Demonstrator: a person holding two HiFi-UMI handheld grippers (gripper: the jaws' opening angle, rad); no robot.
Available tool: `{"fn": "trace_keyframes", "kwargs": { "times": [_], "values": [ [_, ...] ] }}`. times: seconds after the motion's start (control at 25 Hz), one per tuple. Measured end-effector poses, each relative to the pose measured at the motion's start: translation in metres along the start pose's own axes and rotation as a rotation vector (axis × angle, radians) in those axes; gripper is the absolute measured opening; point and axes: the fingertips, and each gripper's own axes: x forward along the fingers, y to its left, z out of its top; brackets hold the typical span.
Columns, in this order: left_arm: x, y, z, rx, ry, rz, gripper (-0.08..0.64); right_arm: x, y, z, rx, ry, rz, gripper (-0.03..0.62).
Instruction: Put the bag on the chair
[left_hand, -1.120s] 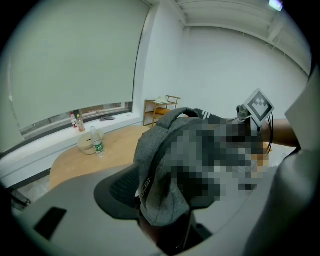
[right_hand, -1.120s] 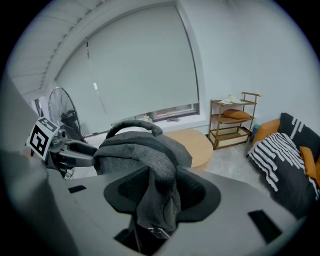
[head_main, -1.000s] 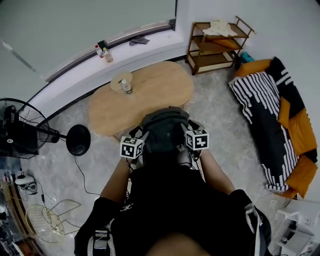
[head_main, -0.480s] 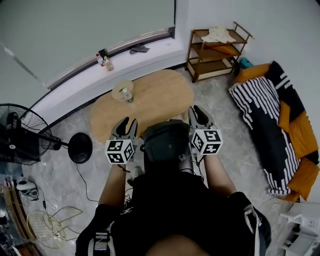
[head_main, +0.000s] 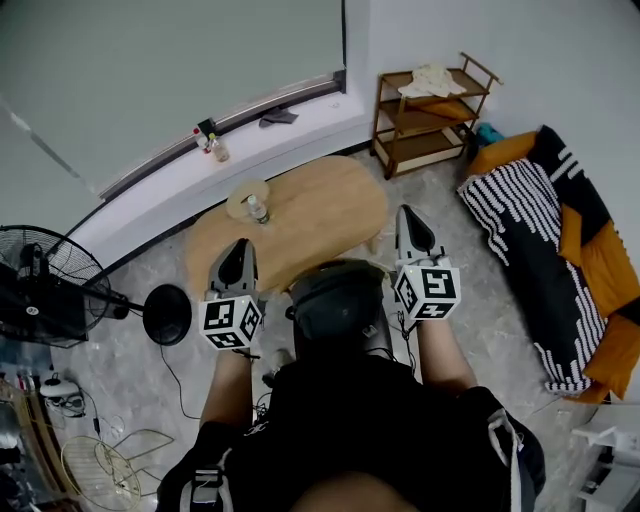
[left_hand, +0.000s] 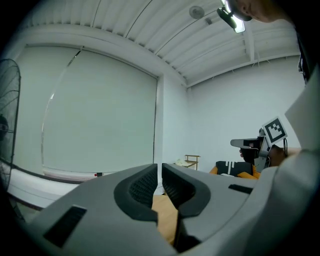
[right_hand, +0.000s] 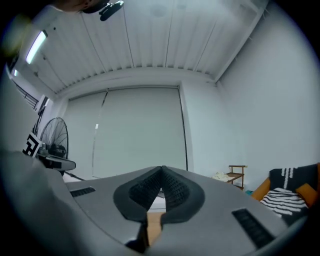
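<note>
Hard to make out what carries the bag (head_main: 335, 303): a dark grey bundle just ahead of the person's black-shirted torso (head_main: 350, 430), with no chair seat visible beneath it. Lower middle of the head view blocked by that torso. Pale shape low at the bag's left edge, too small to name.

Left gripper (head_main: 240, 250) raised on the bag's left side, clear of it; jaws closed to a thin slit, nothing between the pads. Right gripper (head_main: 408, 216) raised on the bag's right side, likewise apart from it; pads meeting at the tips, holding nothing.

Beyond the bag, an oval wooden table (head_main: 320, 200) with a small bottle (head_main: 258, 208) next to a round pale disc (head_main: 244, 196). Behind that, a curved window ledge (head_main: 150, 185) with two small bottles (head_main: 211, 146) and a dark flat item. Wooden shelf rack (head_main: 425, 115) in the corner, pale cloth (head_main: 430, 80) on its top. At right, a black-and-white striped cover (head_main: 530, 230) over orange cushions, cut off by the frame edge. At left, a standing fan (head_main: 35, 290), partly cropped. Grey mottled floor (head_main: 480, 300) throughout.
</note>
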Motion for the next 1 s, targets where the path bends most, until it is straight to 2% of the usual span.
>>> {"fn": "trace_keyframes", "kwargs": {
  "times": [0.44, 1.0],
  "values": [
    [-0.004, -0.007, -0.006, 0.006, 0.027, -0.005, 0.041, -0.006, -0.001, -0.01, 0.059, 0.025, 0.008, 0.012],
    [-0.001, -0.018, -0.009, 0.02, 0.03, -0.018, 0.041, -0.011, -0.008, -0.014, 0.062, 0.031, 0.007, 0.014]
  ]
}}
